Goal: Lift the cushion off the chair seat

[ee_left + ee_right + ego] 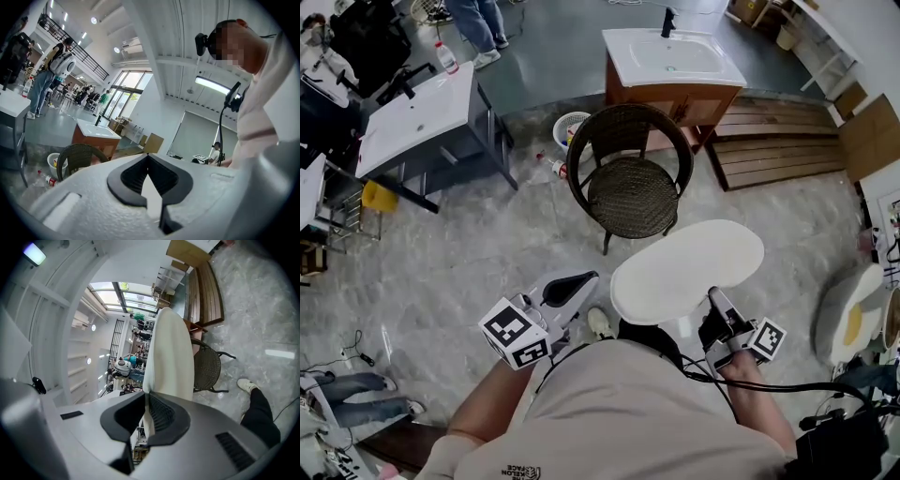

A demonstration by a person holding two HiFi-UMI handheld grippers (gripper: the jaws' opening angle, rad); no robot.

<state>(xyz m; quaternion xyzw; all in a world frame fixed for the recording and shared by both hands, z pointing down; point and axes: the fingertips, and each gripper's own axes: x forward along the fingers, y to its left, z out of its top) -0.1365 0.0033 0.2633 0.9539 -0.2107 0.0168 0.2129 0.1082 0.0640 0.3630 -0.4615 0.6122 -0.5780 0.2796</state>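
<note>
The white oval cushion (pixel 684 272) hangs in the air in front of me, clear of the dark wicker chair (pixel 628 178), whose seat is bare. My right gripper (pixel 712 298) is shut on the cushion's near right edge. In the right gripper view the cushion (pixel 171 357) rises edge-on out of the closed jaws (pixel 146 397), with the chair (pixel 206 369) behind it. My left gripper (pixel 586 279) hovers just left of the cushion, apart from it. Its jaws (pixel 149 157) meet at the tips and hold nothing. The chair (pixel 79 157) shows at the lower left of that view.
A washbasin cabinet (pixel 675 66) stands behind the chair, wooden pallets (pixel 778 141) to its right. A white table (pixel 417 117) is at the left. A bucket (pixel 567 127) and a bottle (pixel 553 167) lie beside the chair. My shoe (pixel 600 323) is below the cushion.
</note>
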